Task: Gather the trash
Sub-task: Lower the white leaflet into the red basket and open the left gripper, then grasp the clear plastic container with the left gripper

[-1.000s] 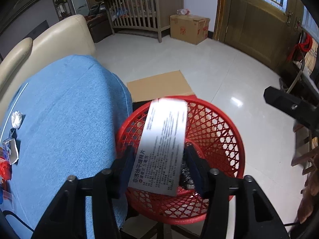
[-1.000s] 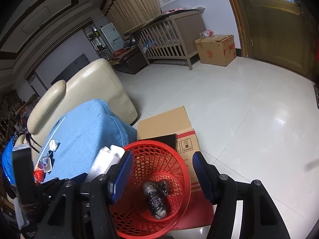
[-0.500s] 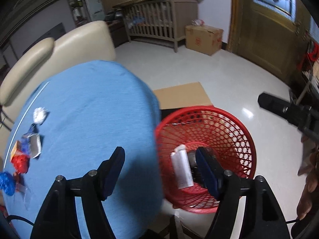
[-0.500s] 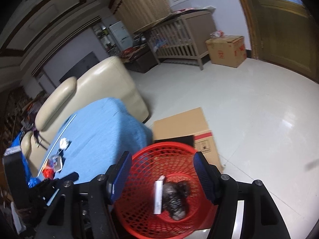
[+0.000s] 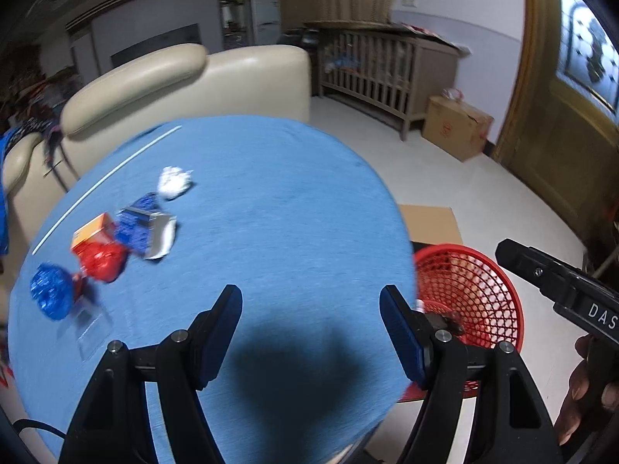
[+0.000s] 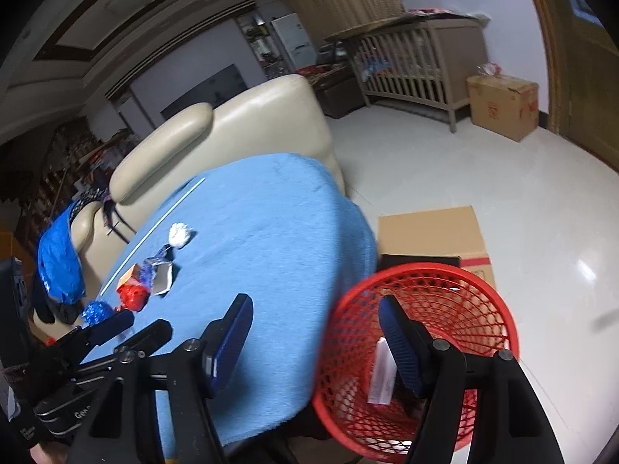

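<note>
A round table under a blue cloth [image 5: 290,212] carries the trash: a white paper ball [image 5: 174,187], a blue and silver wrapper [image 5: 145,228], an orange box [image 5: 93,234], a red crumpled wrapper [image 5: 102,263] and a blue foil ball [image 5: 52,290]. My left gripper [image 5: 309,294] hangs open and empty over the cloth's near part. A red mesh basket [image 6: 421,270] stands on the floor by the table, holding a white printed box [image 6: 381,371] and dark scraps. My right gripper [image 6: 315,301] straddles the table edge and the basket rim, its jaws opening with nothing between them.
A cream sofa [image 5: 185,77] backs the table, and a thin white rod [image 5: 104,185] lies near the cloth's far edge. A flat cardboard box [image 6: 429,232] lies behind the basket. A wooden crib [image 5: 379,73], a carton [image 5: 456,125] and a door [image 5: 572,108] stand beyond white tiled floor.
The left gripper opened and let go of the white printed box, which fell into the red basket. Both grippers then swung left from the basket to over the table.
</note>
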